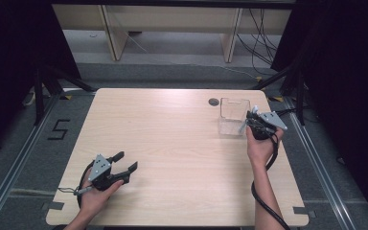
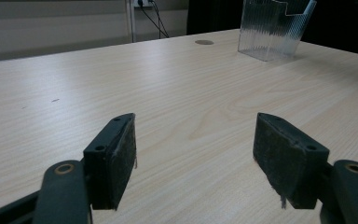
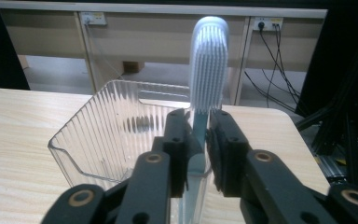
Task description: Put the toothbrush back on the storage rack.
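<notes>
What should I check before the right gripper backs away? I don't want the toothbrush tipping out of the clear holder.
1. Toothbrush upright, bristle head up, handle going down at the near wall of the clear holder: ok.
2. Handle bottomed out inside the holder: cannot tell, its lower end is hidden behind the jaws.
3. Right gripper free of the handle: cannot tell; the jaws stand close on either side with a narrow gap.
4. Holder standing flat on the table: ok.
5. Left gripper open, holding nothing, resting apart near the front edge: ok.
</notes>
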The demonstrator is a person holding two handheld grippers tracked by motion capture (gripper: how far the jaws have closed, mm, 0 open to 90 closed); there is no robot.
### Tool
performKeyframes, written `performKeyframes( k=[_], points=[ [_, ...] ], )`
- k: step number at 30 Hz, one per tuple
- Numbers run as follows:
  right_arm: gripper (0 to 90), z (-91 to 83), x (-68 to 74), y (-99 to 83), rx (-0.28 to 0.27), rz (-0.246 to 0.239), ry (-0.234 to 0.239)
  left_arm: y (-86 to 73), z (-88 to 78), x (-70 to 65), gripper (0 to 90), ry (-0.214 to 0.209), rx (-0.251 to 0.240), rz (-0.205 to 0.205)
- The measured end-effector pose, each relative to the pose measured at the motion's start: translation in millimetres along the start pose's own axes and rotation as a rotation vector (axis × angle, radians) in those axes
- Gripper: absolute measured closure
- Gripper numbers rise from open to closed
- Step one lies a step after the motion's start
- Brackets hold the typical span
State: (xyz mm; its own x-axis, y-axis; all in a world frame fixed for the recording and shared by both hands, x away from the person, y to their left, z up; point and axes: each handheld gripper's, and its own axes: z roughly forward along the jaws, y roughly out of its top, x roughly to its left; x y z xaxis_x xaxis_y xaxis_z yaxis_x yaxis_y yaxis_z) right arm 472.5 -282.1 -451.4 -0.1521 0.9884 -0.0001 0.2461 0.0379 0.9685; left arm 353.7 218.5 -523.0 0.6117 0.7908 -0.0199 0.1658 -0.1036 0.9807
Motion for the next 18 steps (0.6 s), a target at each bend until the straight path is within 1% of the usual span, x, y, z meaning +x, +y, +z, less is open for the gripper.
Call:
performKeyframes(
  k=[1, 2, 4, 6, 7, 8, 9, 10, 11, 12, 14, 15, 16, 17, 18],
  points=[
    [74.8, -0.7, 0.3, 0.0, -0.005, -0.007, -0.004, 0.0, 0.0, 0.0, 29.4, 0.0, 0.0, 0.0],
    [71.4, -1.6, 0.9, -0.6, -0.001, 0.009, -0.009, 0.0, 0.0, 0.0, 29.5, 0.0, 0.0, 0.0],
    [70.0, -2.0, 0.9, -0.7, 0.003, 0.012, -0.007, 0.0, 0.0, 0.0, 29.5, 0.0, 0.001, 0.0],
    [63.9, -1.8, -0.8, -1.4, -0.004, 0.003, -0.012, 0.0, 0.0, -0.1, 29.5, 0.001, 0.001, -0.001],
    [63.9, -1.8, -0.8, -1.4, -0.004, 0.003, -0.012, 0.0, 0.0, -0.1, 29.5, 0.001, 0.001, 0.0],
    [60.6, -2.7, -0.1, -1.8, -0.01, 0.009, -0.021, 0.1, 0.1, 0.0, 29.5, 0.0, 0.001, 0.001],
    [60.6, -2.7, -0.1, -1.8, -0.01, 0.009, -0.021, 0.0, 0.1, -0.1, 29.5, 0.001, 0.001, -0.001],
    [59.6, -3.2, 0.8, -1.9, -0.007, 0.019, -0.024, 0.3, -1.8, -1.2, 29.5, 0.015, 0.024, -0.01],
    [58.0, -3.4, 0.2, -2.1, -0.007, 0.013, -0.024, 0.4, -1.9, -1.5, 29.5, 0.016, 0.025, -0.011],
    [55.0, -3.1, -1.7, -2.6, -0.008, -0.007, -0.025, 0.0, 0.3, -0.2, 29.5, 0.0, 0.0, 0.001],
    [53.9, -3.5, -1.9, -2.5, 0.0, -0.006, -0.026, 0.0, 0.1, -0.1, 29.5, 0.001, 0.001, 0.0],
    [52.9, -3.9, -1.3, -3.0, 0.01, 0.006, -0.029, 0.0, 0.1, 0.0, 29.5, 0.001, 0.0, 0.001],
    [51.3, -4.8, -2.3, -3.9, 0.008, 0.014, -0.02, 0.0, 0.0, 0.1, 29.5, 0.001, 0.001, -0.001],
    [51.3, -4.8, -2.3, -3.9, 0.008, 0.014, -0.02, 0.0, 0.0, 0.1, 29.5, 0.002, 0.001, -0.002],
    [50.3, -5.6, -3.4, -4.6, 0.01, 0.001, -0.025, 0.0, 0.0, 0.1, 29.5, 0.001, 0.001, -0.002]
  ],
)
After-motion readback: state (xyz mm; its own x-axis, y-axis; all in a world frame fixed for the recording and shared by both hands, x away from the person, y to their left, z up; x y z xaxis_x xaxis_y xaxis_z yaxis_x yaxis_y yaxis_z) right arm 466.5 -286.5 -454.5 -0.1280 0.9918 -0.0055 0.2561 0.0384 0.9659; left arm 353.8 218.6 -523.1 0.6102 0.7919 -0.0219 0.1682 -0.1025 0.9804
